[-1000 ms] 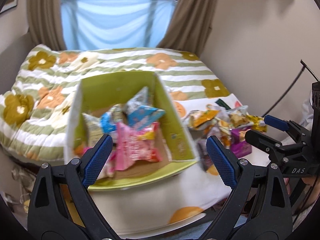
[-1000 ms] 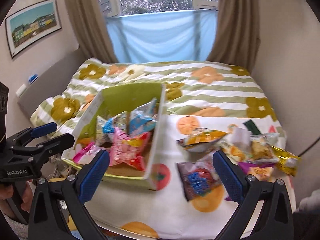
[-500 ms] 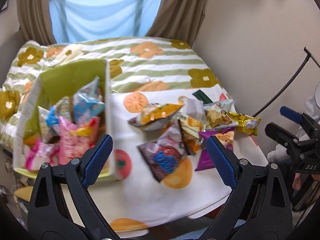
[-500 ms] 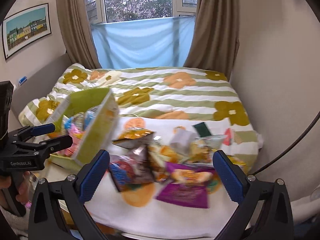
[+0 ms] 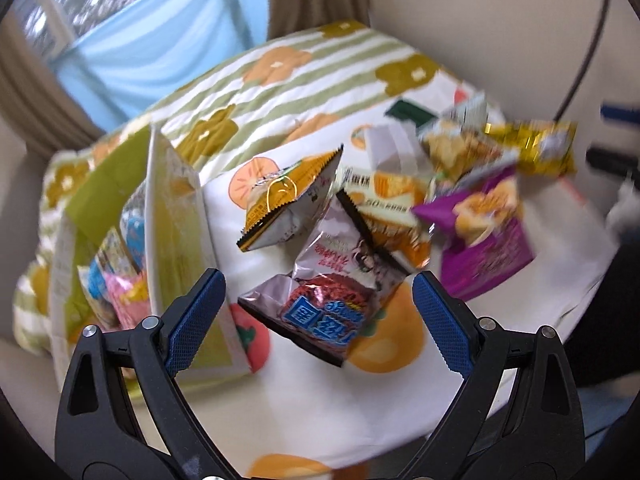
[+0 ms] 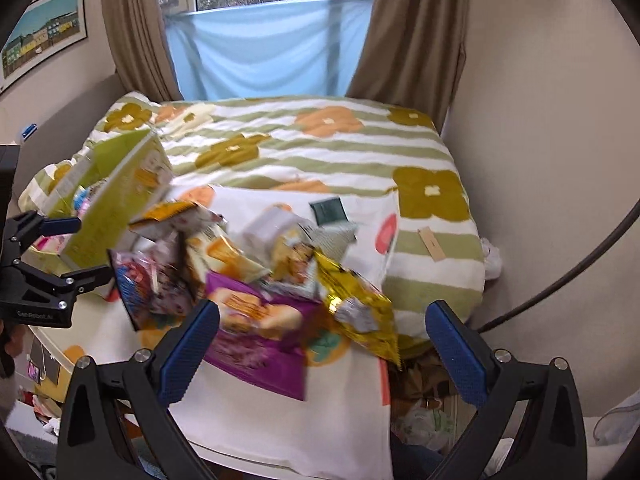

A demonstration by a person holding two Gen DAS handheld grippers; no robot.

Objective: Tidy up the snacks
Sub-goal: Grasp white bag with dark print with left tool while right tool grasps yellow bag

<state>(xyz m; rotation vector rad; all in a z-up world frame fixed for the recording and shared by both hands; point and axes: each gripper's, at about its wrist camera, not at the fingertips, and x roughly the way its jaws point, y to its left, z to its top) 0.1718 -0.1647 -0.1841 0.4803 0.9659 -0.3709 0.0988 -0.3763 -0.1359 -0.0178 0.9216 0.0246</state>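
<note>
A pile of snack bags lies on a white fruit-print cloth (image 5: 320, 392). A silver bag with blue lettering (image 5: 332, 292) sits just ahead of my open, empty left gripper (image 5: 318, 316). Behind it lie an orange-and-white bag (image 5: 288, 200), a purple bag (image 5: 484, 240) and a gold bag (image 5: 536, 148). A green cardboard box (image 5: 176, 240) with several snacks inside stands to the left. My right gripper (image 6: 322, 344) is open and empty, over the purple bag (image 6: 256, 344) and beside the gold bag (image 6: 360, 308). The left gripper also shows in the right wrist view (image 6: 60, 248), beside the box (image 6: 116, 208).
The cloth covers a small table against a bed with a green-striped floral quilt (image 6: 320, 140). A wall (image 6: 540, 120) and a black cable (image 6: 580, 260) are on the right. Curtains and a window stand behind the bed. Clutter lies on the floor below the table's right edge (image 6: 424, 420).
Both grippers have swung right, from facing the green box to facing the snack pile. The left has come closer to the silver bag. Both have stayed open.
</note>
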